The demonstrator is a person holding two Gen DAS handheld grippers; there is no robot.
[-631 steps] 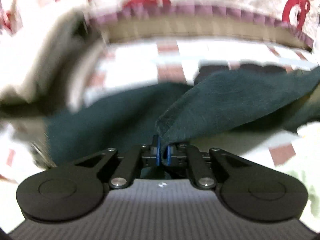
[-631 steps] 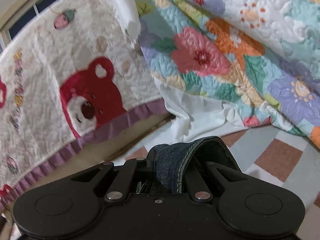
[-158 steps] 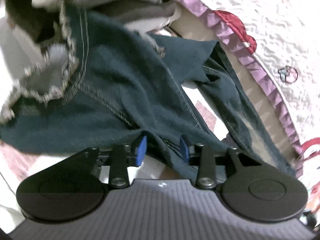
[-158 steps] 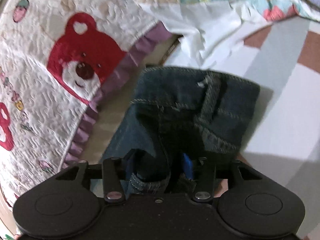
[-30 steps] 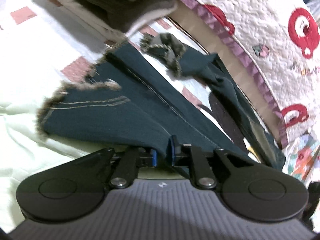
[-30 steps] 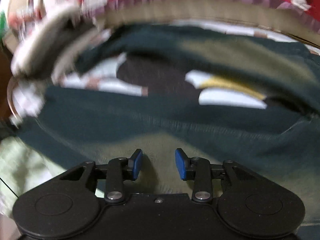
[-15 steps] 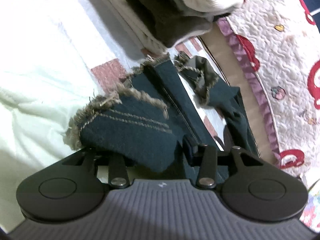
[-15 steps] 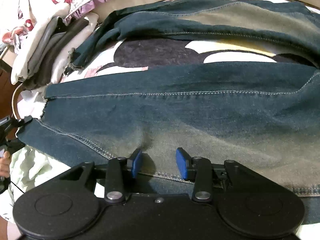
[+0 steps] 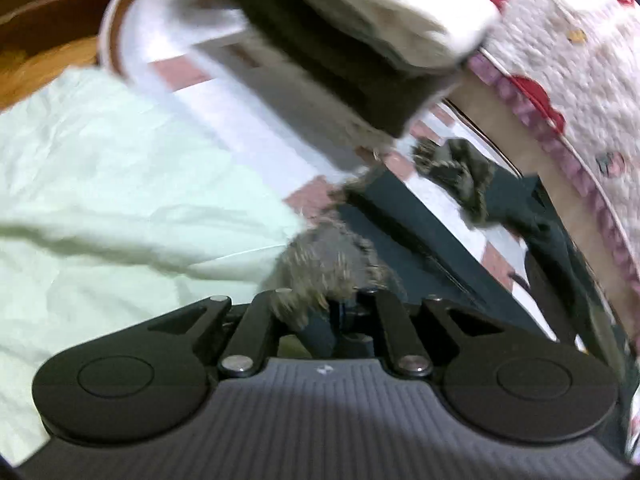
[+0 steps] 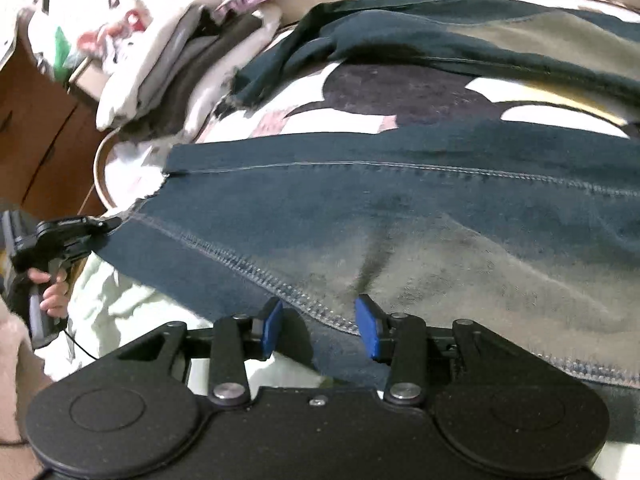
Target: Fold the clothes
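The right gripper (image 10: 318, 326) has its two blue pads (image 10: 368, 332) spread wide apart. They hold nothing. A thick stitched seam of the dark blue denim jeans (image 10: 400, 216) runs right between the pads, and the cloth lies just under them.

The jeans are spread out flat on the bed. The leg nearest the right gripper is dark blue with a faded grey-green patch in the middle. It has pale stitching along its seams. The other leg lies farther back, close to the wooden bed edge, and it is a bit crumpled.

The left gripper (image 9: 344, 312) is pressed together on the frayed, fuzzy hem of the near leg (image 9: 320, 268). The picture is blurry there, but the cloth sits between its tips. In the right wrist view the left gripper (image 10: 100, 226) is at the far left corner of that leg.

Beside the hem lies a pale green crumpled sheet (image 9: 120, 184). Farther back is a stack of folded white and grey clothes (image 9: 360, 32). Behind that hangs a white quilt with red bears and a purple frill (image 9: 580, 92).
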